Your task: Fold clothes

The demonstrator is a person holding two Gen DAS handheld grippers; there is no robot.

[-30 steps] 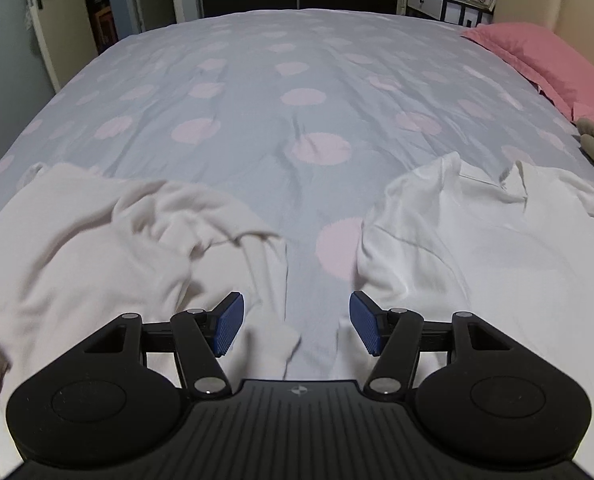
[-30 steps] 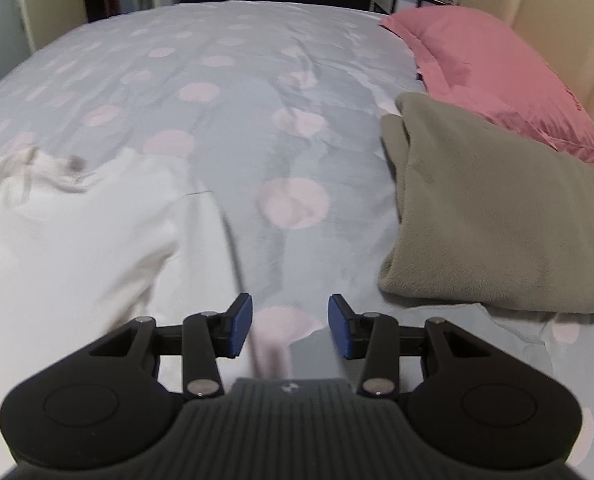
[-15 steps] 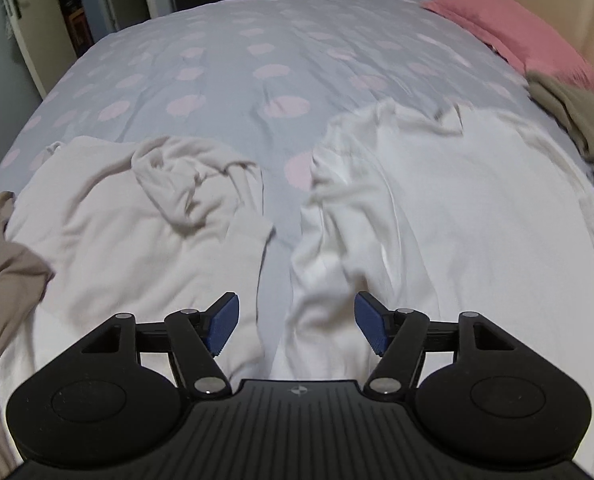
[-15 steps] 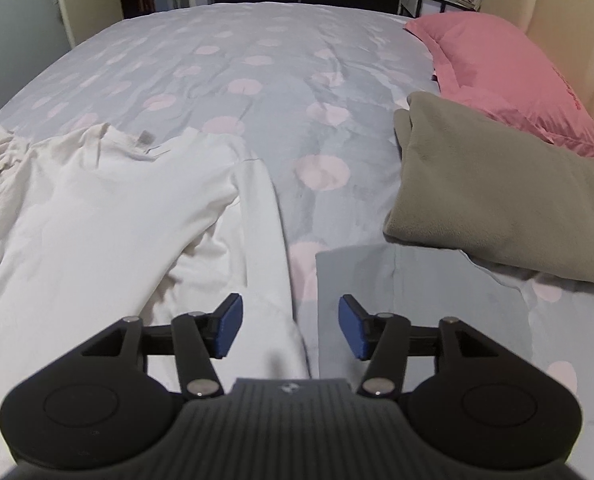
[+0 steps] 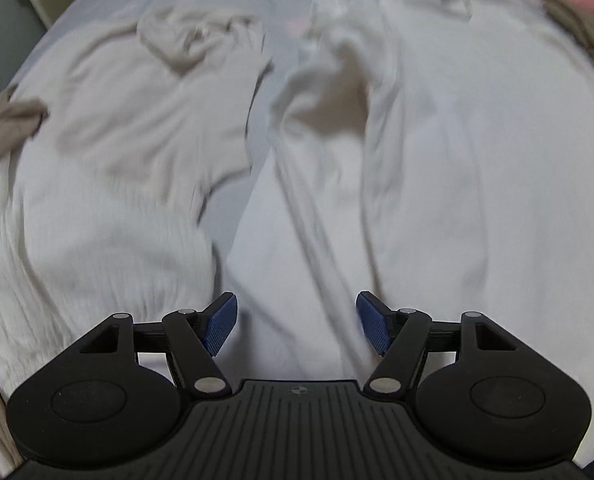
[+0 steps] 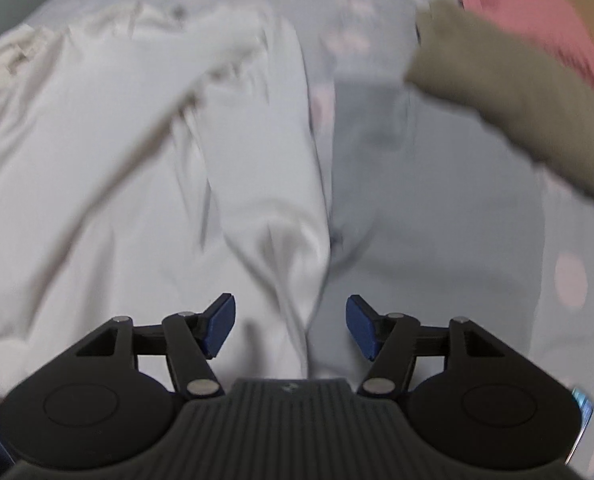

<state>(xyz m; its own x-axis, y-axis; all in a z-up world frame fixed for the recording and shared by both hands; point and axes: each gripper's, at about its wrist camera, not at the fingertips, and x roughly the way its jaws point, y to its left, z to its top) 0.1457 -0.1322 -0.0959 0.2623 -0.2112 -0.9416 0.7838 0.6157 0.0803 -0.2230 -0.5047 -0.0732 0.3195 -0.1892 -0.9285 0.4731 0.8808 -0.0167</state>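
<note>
Both claws are pointing down at the bed; everything's a bit smeared with blur. The left claw [image 5: 296, 326] has its blue pads spread wide with nothing pinched; the white top [image 5: 437, 168] lies right under and ahead of it, its left sleeve running from between the pads up and away, and the body spreading off to the claw's right. Off to the left of that claw sits a cream top [image 5: 109, 160], bunched at its far end, just beside the white one with a thin strip of sheet [image 5: 259, 92] between them; a scrap of tan cloth [image 5: 5, 128] pokes in at the far left edge.

The right claw [image 6: 290, 328] is opening its jaws, pads already well apart and gripping nothing; the white top's [image 6: 137, 140] other sleeve edge falls right between the pads, with the rest of the top stretching to the claw's left. To its right it's bare sheet [image 6: 437, 220], grey with pale pink dots; further ahead on the right lie an olive blanket [image 6: 517, 92] and a pink pillow [image 6: 529, 8] behind it.

Labels or writing: can't read any, too blurry.
</note>
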